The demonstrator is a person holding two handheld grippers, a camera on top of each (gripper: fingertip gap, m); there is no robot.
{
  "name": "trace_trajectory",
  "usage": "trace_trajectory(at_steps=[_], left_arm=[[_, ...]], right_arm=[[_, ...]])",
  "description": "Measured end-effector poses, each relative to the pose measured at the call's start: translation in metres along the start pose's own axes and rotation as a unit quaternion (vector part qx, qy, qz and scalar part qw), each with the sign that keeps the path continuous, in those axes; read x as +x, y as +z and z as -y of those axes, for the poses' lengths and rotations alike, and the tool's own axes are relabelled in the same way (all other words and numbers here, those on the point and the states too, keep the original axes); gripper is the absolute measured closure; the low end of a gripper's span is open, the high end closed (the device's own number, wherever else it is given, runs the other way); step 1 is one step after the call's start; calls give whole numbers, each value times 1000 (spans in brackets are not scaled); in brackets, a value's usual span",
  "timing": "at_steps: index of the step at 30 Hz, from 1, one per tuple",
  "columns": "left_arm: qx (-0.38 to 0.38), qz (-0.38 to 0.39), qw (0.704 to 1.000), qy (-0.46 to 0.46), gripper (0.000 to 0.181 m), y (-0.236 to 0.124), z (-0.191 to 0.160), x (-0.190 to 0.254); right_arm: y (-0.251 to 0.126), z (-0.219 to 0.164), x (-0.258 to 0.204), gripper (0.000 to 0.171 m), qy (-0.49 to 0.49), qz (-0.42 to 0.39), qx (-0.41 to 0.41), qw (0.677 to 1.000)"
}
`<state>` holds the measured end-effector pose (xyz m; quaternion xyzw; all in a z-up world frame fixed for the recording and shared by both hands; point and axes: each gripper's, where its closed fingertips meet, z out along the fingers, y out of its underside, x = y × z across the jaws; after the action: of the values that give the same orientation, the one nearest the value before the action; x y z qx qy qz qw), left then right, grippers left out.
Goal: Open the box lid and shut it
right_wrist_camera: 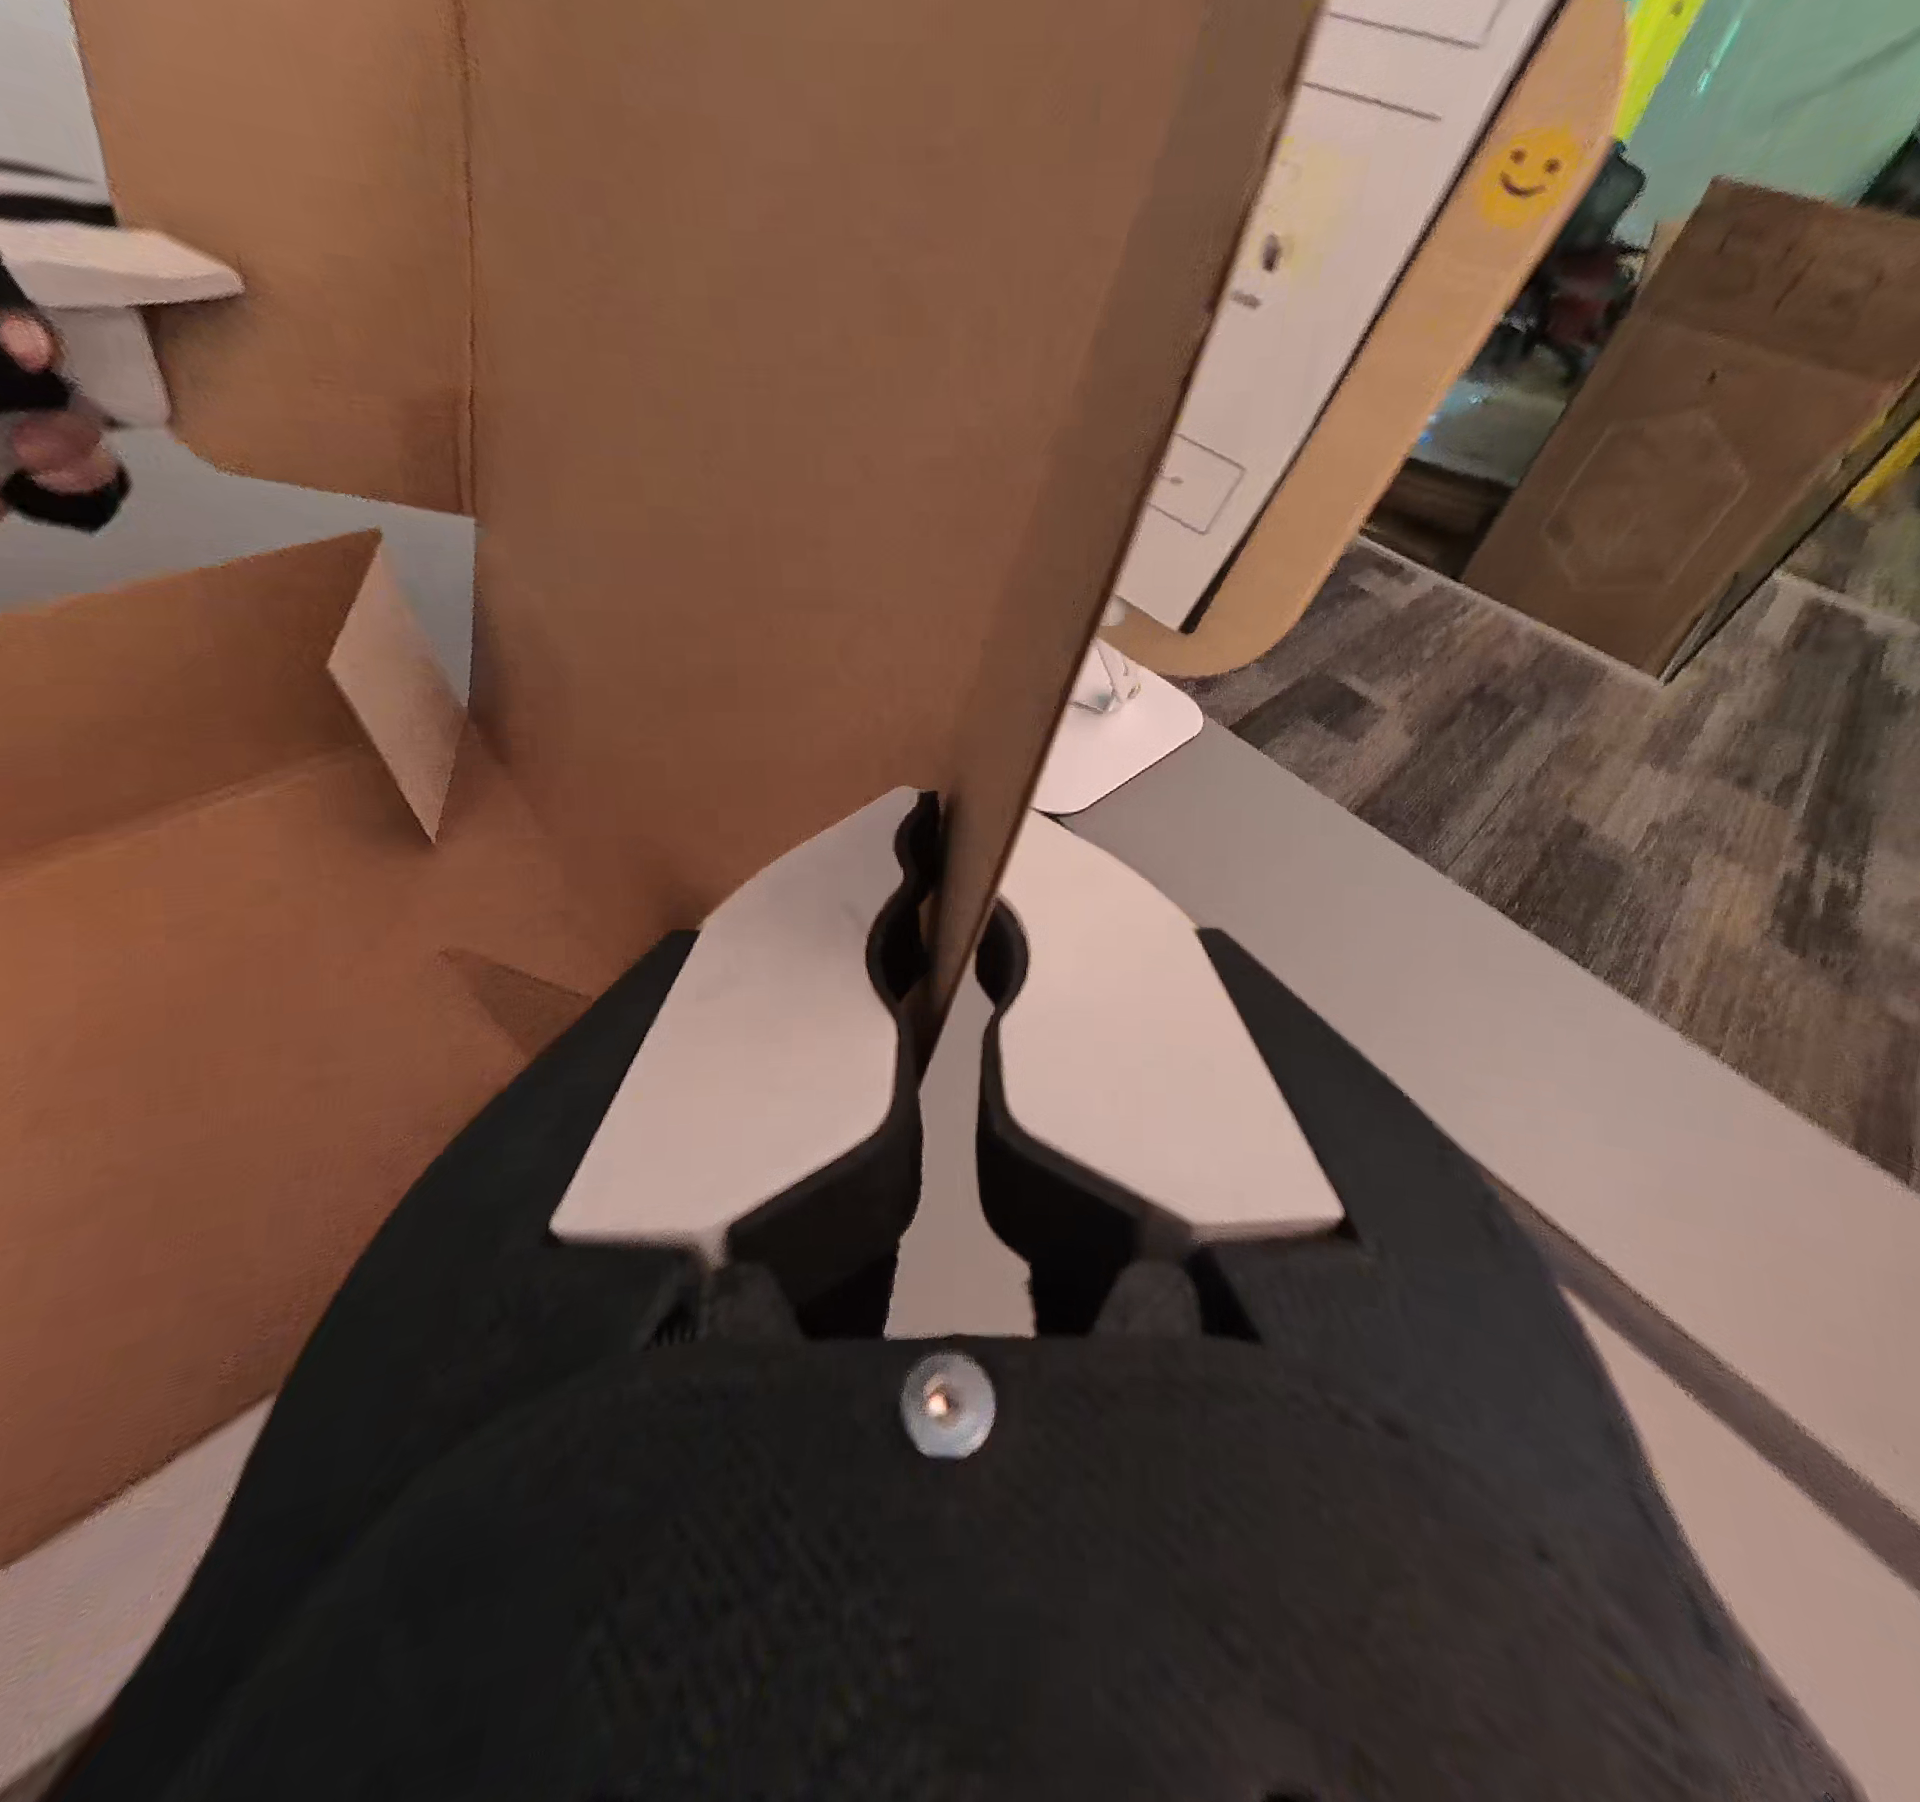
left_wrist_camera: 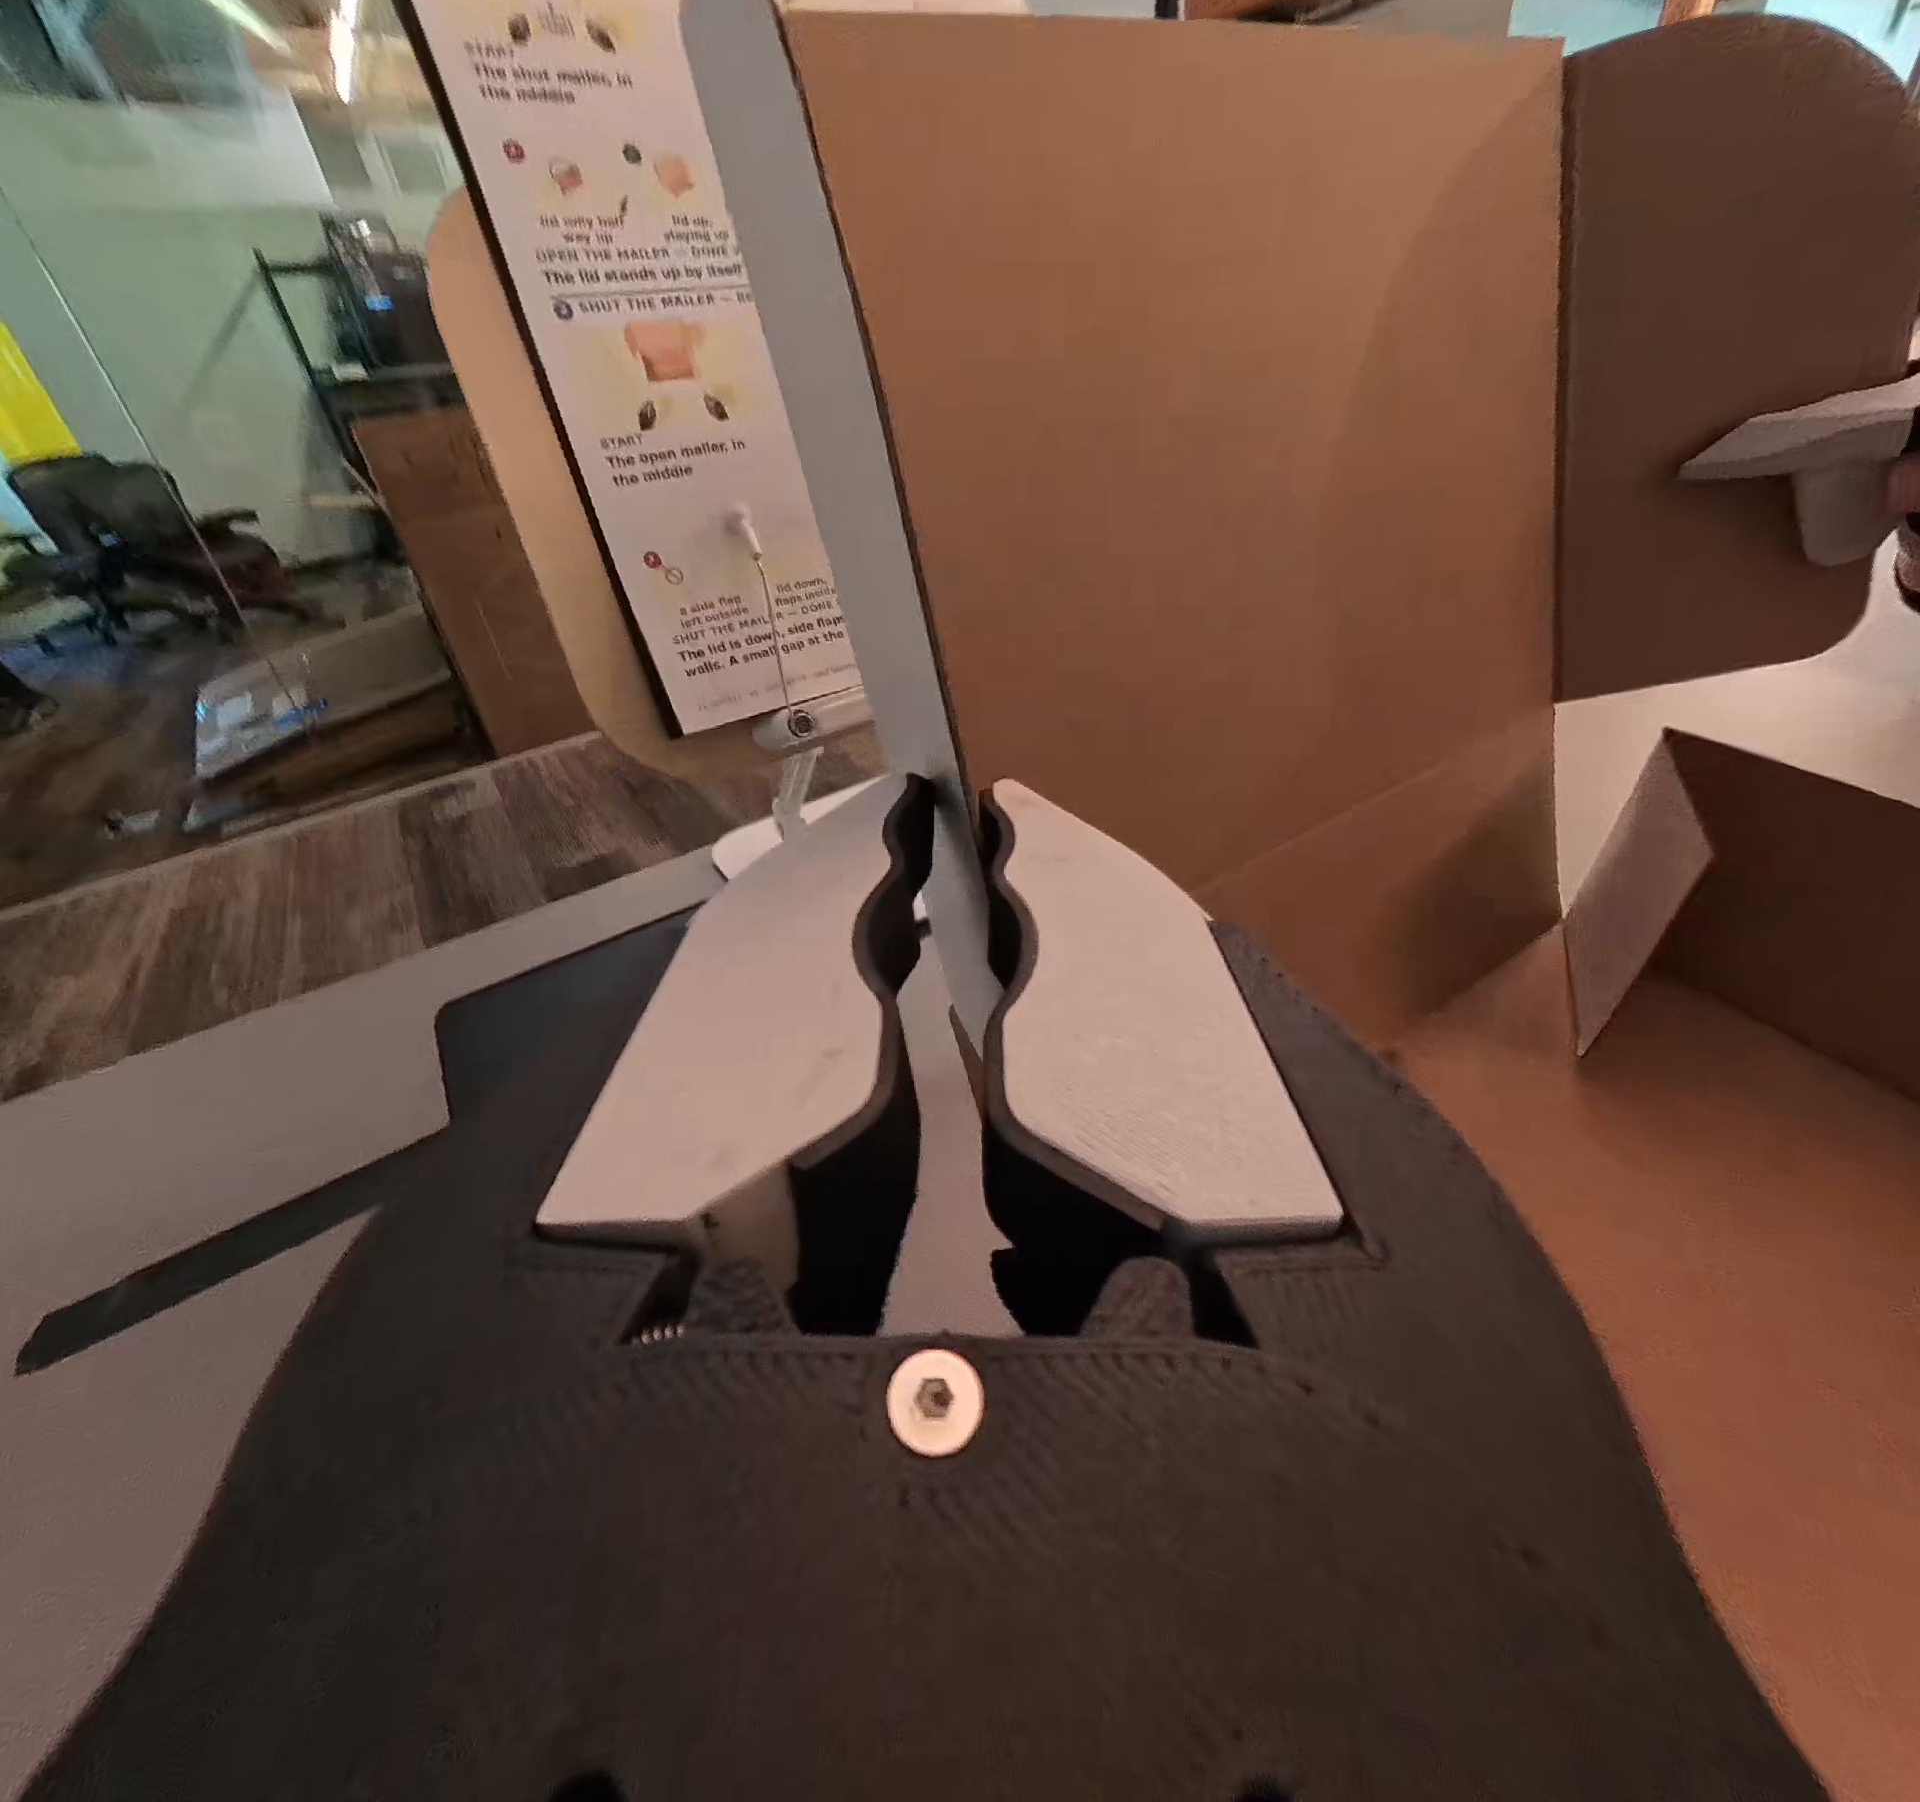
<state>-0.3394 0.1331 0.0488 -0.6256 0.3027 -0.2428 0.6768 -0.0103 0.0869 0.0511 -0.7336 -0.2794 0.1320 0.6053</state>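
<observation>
Table [left_wrist_camera: 156,1181]: grey, carrying the open cardboard box [left_wrist_camera: 1662,1233].
Lid [left_wrist_camera: 1195,402]: raised upright over the box, brown inside facing the cameras.
Side flaps: left flap [left_wrist_camera: 821,464] and right flap [right_wrist_camera: 1101,464] standing edge-on.
Left gripper [left_wrist_camera: 951,817]: nearly closed, pinching the left flap.
Right gripper [right_wrist_camera: 951,838]: nearly closed, pinching the right flap.

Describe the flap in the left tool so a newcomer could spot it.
Find the open box, its lid standing upright. The flap folds off the lid's left edge, clamped in the left tool. Unlike the far flap, which shows brown, it shows its grey outer face.
</observation>
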Motion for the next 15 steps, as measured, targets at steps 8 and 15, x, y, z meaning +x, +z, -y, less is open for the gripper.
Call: trace_trajectory(at_steps=[8,15], left_arm=[[45,-23,996,70,171,-29,-11,20],[61,-36,992,101,170,-49,-16,37]], right_arm=[[-8,-21,-15,163,-55,78,8,995],[-26,-32,-32,161,-87,134,-12,987]])
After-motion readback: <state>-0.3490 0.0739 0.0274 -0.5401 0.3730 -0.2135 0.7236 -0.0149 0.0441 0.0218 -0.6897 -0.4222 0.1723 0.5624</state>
